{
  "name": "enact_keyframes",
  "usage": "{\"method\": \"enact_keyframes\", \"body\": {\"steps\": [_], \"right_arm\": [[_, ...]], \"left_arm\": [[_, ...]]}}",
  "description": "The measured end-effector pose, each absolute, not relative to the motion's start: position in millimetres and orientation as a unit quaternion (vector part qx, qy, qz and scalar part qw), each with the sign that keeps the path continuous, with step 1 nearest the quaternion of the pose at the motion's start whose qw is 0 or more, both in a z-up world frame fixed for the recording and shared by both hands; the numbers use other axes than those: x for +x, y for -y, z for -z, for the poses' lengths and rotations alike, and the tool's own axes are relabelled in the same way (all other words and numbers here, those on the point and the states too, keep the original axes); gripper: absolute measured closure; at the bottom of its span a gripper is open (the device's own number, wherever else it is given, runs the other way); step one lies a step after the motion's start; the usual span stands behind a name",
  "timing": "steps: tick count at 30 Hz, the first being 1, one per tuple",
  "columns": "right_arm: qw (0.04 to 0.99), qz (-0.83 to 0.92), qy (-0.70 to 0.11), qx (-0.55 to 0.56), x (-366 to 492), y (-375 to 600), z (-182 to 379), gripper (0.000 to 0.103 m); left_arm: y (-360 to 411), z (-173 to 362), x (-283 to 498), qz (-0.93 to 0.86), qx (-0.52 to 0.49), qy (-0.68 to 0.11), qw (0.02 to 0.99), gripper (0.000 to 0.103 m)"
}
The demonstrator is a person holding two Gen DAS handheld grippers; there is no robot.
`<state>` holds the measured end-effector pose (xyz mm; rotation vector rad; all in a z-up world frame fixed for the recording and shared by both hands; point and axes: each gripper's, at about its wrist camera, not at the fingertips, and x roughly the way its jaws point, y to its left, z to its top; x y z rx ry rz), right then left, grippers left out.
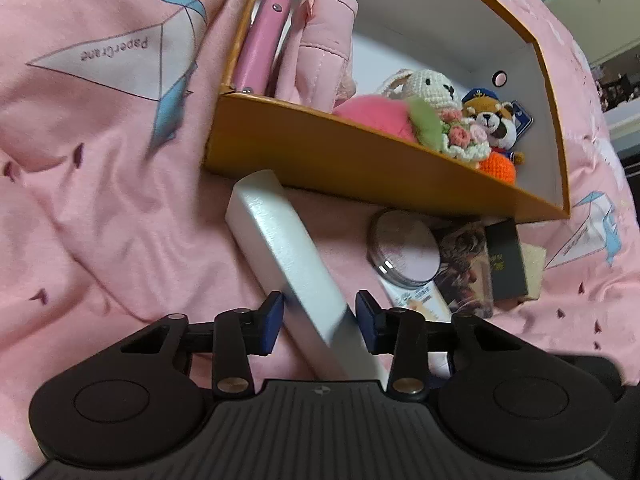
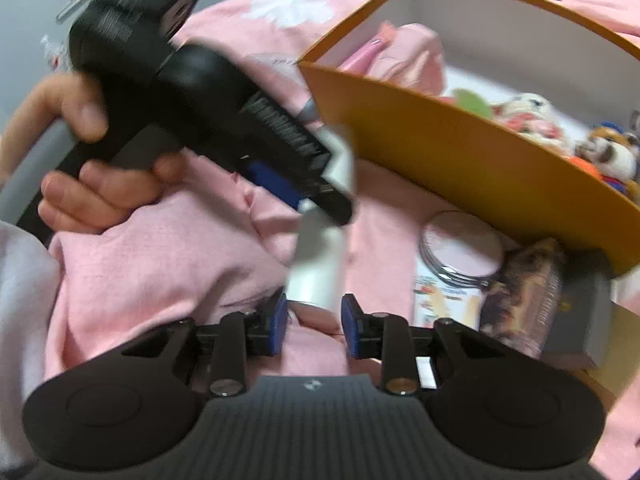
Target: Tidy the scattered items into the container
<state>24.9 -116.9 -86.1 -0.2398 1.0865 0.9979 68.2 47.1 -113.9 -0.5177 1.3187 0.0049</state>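
Left wrist view. Left gripper (image 1: 320, 322): jaws about half open, a long white box (image 1: 280, 252) lying slantwise between the pads. The left pad seems to meet the box's edge; the right pad stands just clear, so no firm clamp shows. The box runs from the jaws toward 11 o'clock, its far end nearly at the orange container (image 1: 320, 152), probably placed so for a lift over the wall. Container at 12 to 2 o'clock, already stocked: pink case (image 1: 262, 40) and pink pouch (image 1: 324, 40) upright against the left wall, plush toys (image 1: 440, 120) heaped at the near wall. Outside, at 3 o'clock, close under the container's near wall on the pink blanket (image 1: 100, 208): round tin (image 1: 404, 252), dark box (image 1: 506, 260) and flat packets, not yet tidied.

Right wrist view, blurred. Right gripper (image 2: 314, 326): jaws about half open, the white box's (image 2: 316, 276) near end just ahead of the pads, apparently untouched; nothing held. At 10 o'clock a hand (image 2: 92, 188) holds the left gripper (image 2: 308, 184) down onto the same box. Container (image 2: 460, 160) at 1 to 3 o'clock; tin (image 2: 460, 248) at 3 o'clock, beside its wall. Both grippers attend one box, likely because its length suits support at two ends.
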Motion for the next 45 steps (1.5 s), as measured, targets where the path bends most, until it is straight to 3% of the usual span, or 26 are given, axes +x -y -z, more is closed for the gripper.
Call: {"method": "enact_keyframes", "body": {"steps": [5,7,16,21,32,40,45], "right_arm": [[0.774,-0.376,-0.504,-0.073,42.5,151.4,82.5,0.056],[0.782,-0.354,-0.508,-0.074,48.7,158.0,83.9,0.048],[0.805,-0.313,-0.501,-0.056,61.6,156.8,88.1,0.047],[0.803,-0.323,-0.481,-0.141,67.0,118.9,97.4,0.048],[0.775,-0.338,-0.482,-0.229,82.3,74.2,130.9,0.047],[0.769,-0.332,-0.463,-0.289,82.1,55.8,148.1,0.039],[0.773,-0.335,-0.462,-0.276,81.8,62.2,135.2,0.062]], "left_arm": [[-54.7,117.3,66.6,-0.008,-0.261,-0.606,0.752,0.059],[-57.9,122.3,68.0,-0.009,-0.280,-0.605,0.745,0.059],[-54.1,117.1,62.8,-0.007,-0.268,-0.594,0.759,0.063],[-45.6,104.3,60.1,-0.003,-0.220,-0.588,0.778,0.064],[-63.1,123.6,65.4,-0.008,-0.285,-0.599,0.748,0.063],[-58.7,129.7,70.6,-0.005,-0.282,-0.608,0.743,0.061],[-57.0,129.4,70.8,-0.005,-0.278,-0.608,0.744,0.061]]}}
